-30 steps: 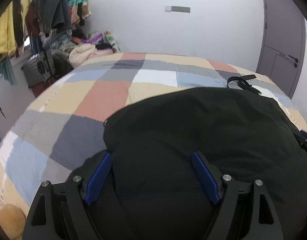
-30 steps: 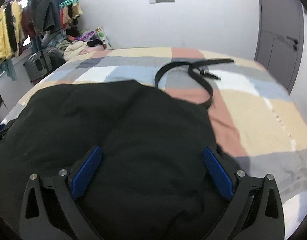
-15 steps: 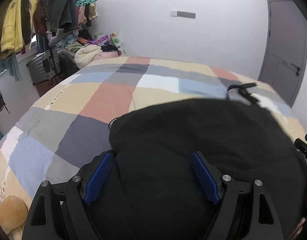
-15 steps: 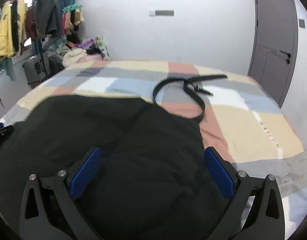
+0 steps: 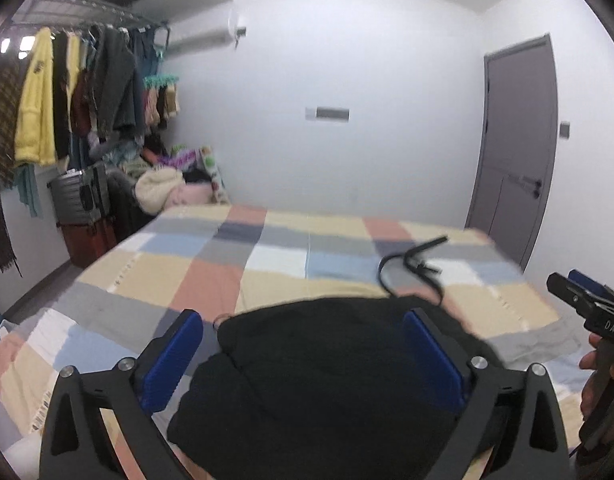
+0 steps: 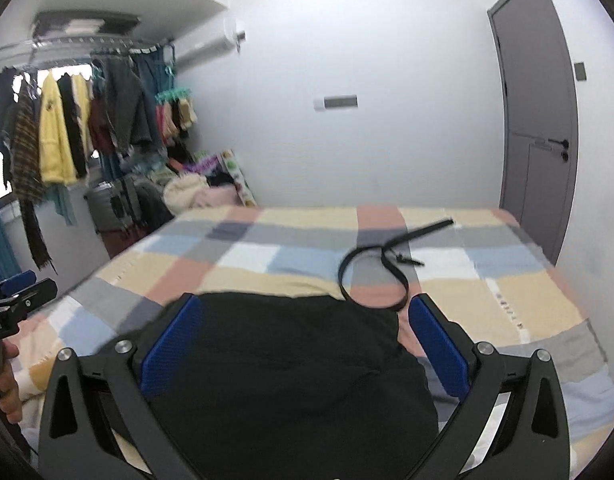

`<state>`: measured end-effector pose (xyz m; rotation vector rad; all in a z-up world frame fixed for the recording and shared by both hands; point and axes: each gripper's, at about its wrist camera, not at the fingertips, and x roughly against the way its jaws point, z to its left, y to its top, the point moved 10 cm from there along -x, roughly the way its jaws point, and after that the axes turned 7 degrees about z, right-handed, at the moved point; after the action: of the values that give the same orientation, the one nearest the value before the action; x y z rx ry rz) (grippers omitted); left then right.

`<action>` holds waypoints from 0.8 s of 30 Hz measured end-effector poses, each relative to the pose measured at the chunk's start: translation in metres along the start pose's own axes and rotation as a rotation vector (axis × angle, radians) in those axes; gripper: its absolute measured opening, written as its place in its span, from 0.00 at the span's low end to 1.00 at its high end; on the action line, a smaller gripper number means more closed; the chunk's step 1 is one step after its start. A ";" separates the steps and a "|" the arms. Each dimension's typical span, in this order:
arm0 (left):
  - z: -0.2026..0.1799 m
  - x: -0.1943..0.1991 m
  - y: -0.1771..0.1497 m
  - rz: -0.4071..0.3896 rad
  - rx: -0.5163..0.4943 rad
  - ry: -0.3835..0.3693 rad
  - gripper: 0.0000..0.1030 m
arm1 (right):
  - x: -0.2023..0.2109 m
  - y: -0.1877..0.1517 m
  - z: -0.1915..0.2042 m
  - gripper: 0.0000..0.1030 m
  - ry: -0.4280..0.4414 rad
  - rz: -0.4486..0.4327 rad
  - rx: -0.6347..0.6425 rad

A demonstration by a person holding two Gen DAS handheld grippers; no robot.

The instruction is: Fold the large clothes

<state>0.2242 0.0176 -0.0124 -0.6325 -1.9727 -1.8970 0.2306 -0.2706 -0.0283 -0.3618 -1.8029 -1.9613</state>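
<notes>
A large black garment [image 5: 331,376] lies in a folded heap on the near part of a checked bedspread [image 5: 211,276]; it also shows in the right wrist view [image 6: 291,368]. My left gripper [image 5: 303,364] is open, raised above the garment, its blue pads [image 5: 171,360] wide apart and empty. My right gripper [image 6: 303,352] is open too, above the garment's right part, holding nothing. Each gripper shows at the edge of the other's view, the right one [image 5: 587,300] and the left one [image 6: 15,292].
A black belt [image 6: 383,268] lies looped on the bedspread just beyond the garment. A rail of hanging clothes [image 5: 67,96], a suitcase [image 5: 83,200] and a pile of soft items [image 5: 167,192] stand at the left. A grey door [image 6: 535,128] is at the right.
Both grippers have lifted up and back from the garment, so more of the room and bed shows. The garment stays on the bed. Both stay open.
</notes>
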 end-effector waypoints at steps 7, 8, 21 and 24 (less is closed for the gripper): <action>-0.007 0.081 0.015 -0.070 0.004 0.006 0.99 | 0.082 0.023 0.021 1.00 0.045 -0.098 0.004; -0.008 0.090 0.015 -0.078 0.005 0.005 0.99 | 0.092 0.024 0.025 1.00 0.046 -0.106 0.012; -0.016 0.148 -0.022 -0.085 0.022 0.023 0.99 | 0.156 -0.008 0.063 1.00 0.070 -0.144 0.068; -0.018 0.151 -0.034 -0.068 0.031 0.015 0.99 | 0.161 -0.025 0.068 1.00 0.054 -0.138 0.080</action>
<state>0.0772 0.0121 0.0387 -0.5481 -2.0345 -1.9010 0.0725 -0.2264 0.0347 -0.1616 -1.9103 -1.9630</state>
